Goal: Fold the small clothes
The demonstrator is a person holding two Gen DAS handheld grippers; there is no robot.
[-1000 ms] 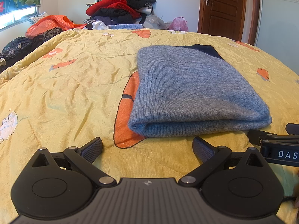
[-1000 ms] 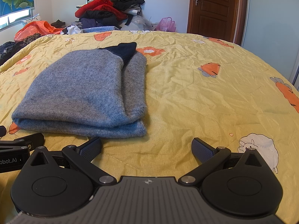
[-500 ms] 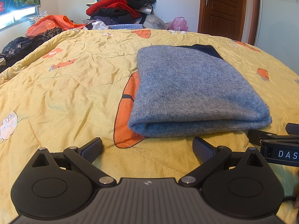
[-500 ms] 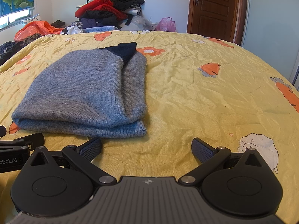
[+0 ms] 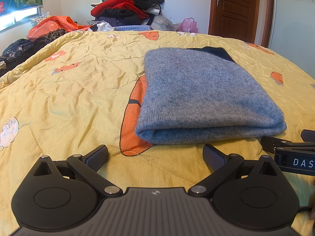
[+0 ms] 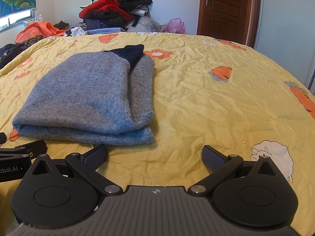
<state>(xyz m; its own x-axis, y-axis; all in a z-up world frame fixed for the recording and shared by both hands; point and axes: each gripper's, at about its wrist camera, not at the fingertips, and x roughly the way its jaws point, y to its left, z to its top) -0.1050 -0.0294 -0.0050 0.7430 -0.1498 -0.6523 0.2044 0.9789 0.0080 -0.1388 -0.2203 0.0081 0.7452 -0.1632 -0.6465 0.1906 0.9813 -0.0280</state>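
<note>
We see a grey knit sweater [image 5: 206,96] lying folded flat on the yellow quilt [image 5: 78,90], a bedcover printed with orange carrots and white sheep. A dark navy part [image 6: 131,53] of the garment sticks out at its far end, and its thick folded edge faces us, showing 2 stacked layers.

Our left gripper [image 5: 155,155] sits low over the quilt just short of that near edge, its jaws spread wide with nothing between them. Our right gripper [image 6: 154,154] is also spread wide and empty; it sits beside the sweater's near right corner, with its left fingertip [image 6: 95,156] close to the fabric but apart from it. Each tool shows at the edge of the other's view, so the 2 are side by side (the black body with white lettering [image 5: 291,157] at the right of the left view is the right tool).

Beyond the bed, against the far wall, we see a heap of clothes [image 5: 126,9] in red, black and dark tones. As for containers, an orange plastic bag [image 5: 53,26] lies at the far left and a pink plastic bag [image 5: 187,25] stands by the brown wooden door [image 5: 234,7]; we cannot tell what either holds.
</note>
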